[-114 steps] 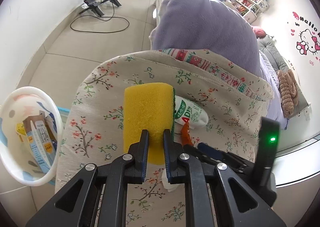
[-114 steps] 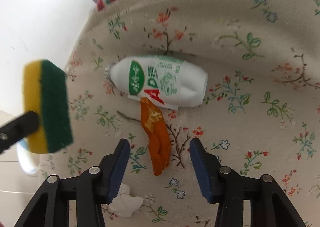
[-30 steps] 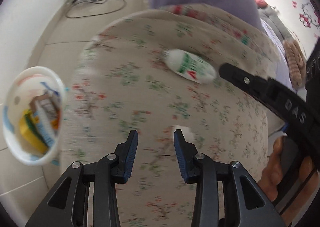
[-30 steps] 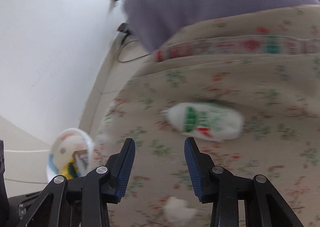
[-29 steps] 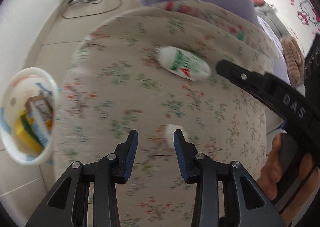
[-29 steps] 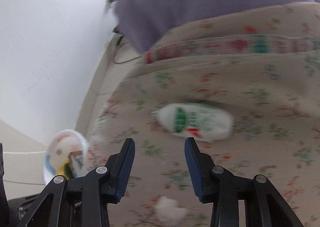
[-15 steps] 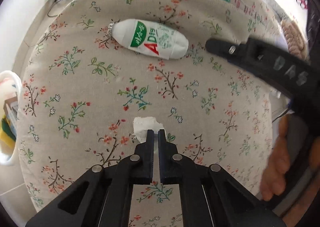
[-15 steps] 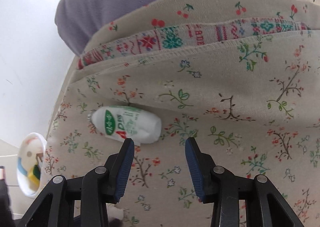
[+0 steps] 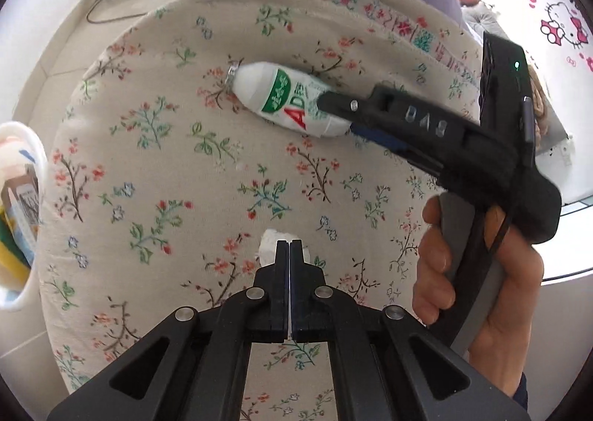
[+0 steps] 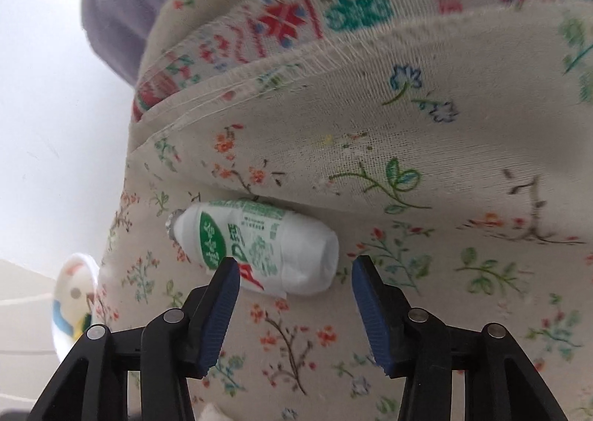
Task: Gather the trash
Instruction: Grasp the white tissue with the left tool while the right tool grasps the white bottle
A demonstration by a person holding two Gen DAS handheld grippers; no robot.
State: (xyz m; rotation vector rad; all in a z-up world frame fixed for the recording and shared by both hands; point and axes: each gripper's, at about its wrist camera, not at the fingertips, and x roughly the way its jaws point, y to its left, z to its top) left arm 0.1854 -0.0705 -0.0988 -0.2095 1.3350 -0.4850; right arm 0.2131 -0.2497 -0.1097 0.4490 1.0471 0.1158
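My left gripper is clenched on a small white scrap of tissue that lies on the flowered cushion, the fingers pinched together with the scrap showing just past their tips. My right gripper is spread wide and empty, with the white bottle lying on its side just ahead of it, between the two blue pads but not yet gripped.

What the next move turns on, as I judge it: the bottle's long axis runs crosswise to my right fingers, neck to the left and base to the right, so closing as I stand would press it end to end along its length. My right hand is far the nearer one to it; the left is well apart.

The bottle's label shows a green oval with white characters I cannot read, and large red letters "AD". The right gripper's side reads "DAS". The white bin sits off the cushion's left edge, with packaging and something yellow inside.
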